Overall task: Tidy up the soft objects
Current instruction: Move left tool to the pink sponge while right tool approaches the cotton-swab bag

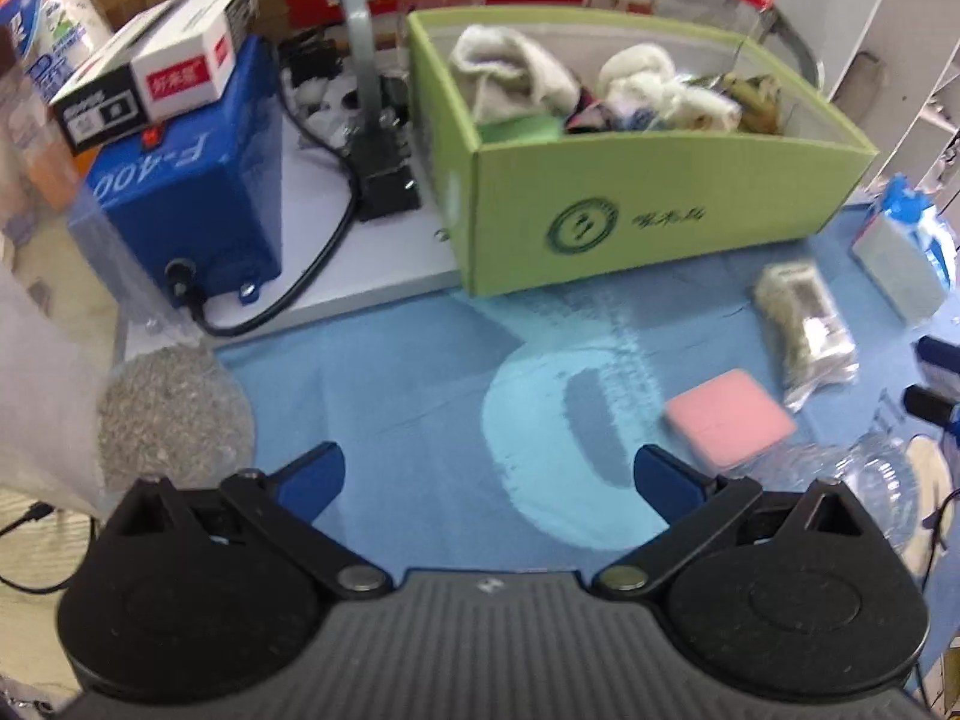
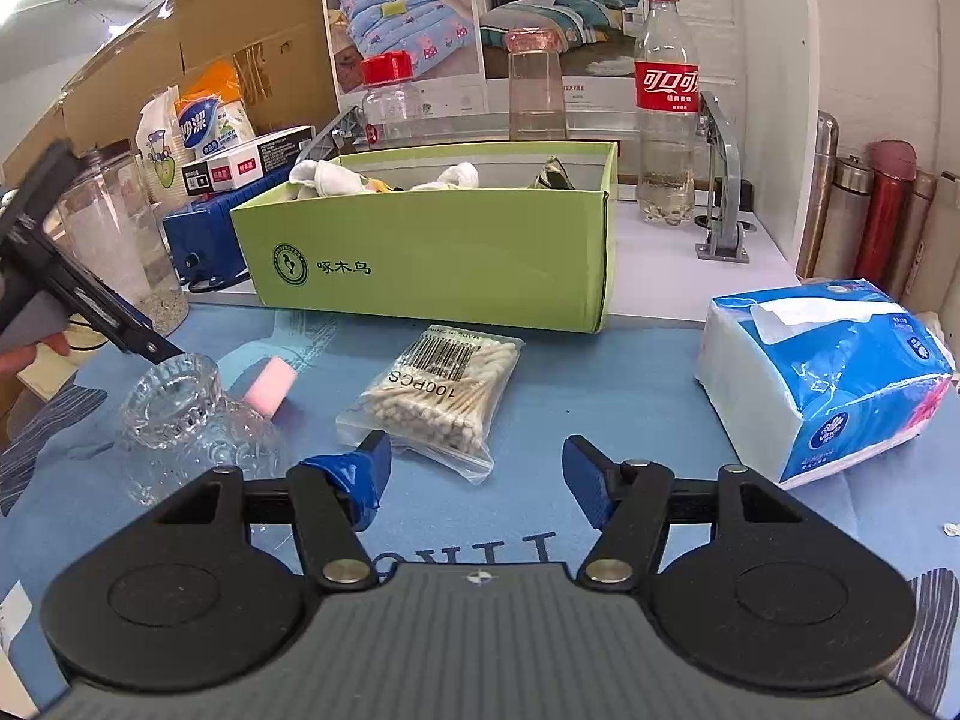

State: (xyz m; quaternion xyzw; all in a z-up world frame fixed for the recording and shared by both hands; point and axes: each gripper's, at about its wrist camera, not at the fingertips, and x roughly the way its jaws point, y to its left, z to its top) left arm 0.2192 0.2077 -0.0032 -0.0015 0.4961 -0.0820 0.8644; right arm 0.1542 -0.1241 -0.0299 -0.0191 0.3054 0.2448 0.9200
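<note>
A green cardboard box (image 1: 660,210) (image 2: 432,258) stands at the back of the blue cloth and holds white cloths (image 1: 510,72) and other soft items. A pink sponge (image 1: 729,420) (image 2: 270,387) lies on the cloth in front of it. A bag of cotton swabs (image 1: 804,324) (image 2: 444,396) lies beside the sponge. A blue tissue pack (image 2: 822,372) (image 1: 900,258) sits at the right. My left gripper (image 1: 489,480) is open and empty, hovering left of the sponge. My right gripper (image 2: 477,474) is open and empty, just short of the swab bag.
A clear glass jar (image 2: 192,420) (image 1: 864,480) lies on its side near the sponge. A blue machine (image 1: 192,204) with boxes on top stands left of the green box. Bottles (image 2: 666,102) and flasks (image 2: 882,210) stand at the back and right. A tall plastic container (image 2: 114,228) is at the left.
</note>
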